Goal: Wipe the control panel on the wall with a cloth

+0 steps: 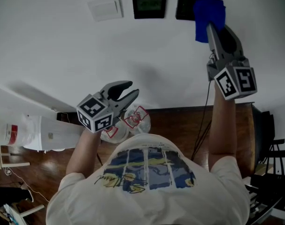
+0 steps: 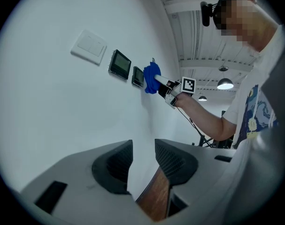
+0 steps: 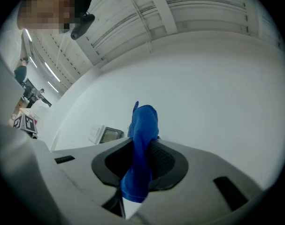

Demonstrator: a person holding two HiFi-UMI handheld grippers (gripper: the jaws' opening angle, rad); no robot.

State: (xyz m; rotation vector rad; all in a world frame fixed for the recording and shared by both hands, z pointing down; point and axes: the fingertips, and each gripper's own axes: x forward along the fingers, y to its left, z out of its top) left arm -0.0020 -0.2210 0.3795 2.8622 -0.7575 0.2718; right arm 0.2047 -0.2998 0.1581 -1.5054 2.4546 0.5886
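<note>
Cloth, bright blue, was pinched between the jaws of the right gripper, which was raised high against the white wall. In the right gripper view the jaws were closed on the cloth, which hung down behind the pads and stuck out bunched past the tips of that gripper. Its bunched end lay over the right part of a dark control panel, the rightmost of three fittings in a row on the wall. Just left of it sat a second control panel with a dim greenish screen, and left of that a white switch plate.

The left gripper was held low, well apart from the panels, near the person's chest. In its own view the jaws stood spread with nothing between them, only wall and a strip of brown wood beyond. That view also showed the switch plate, the screen panel, the dark panel and the cloth against it.
</note>
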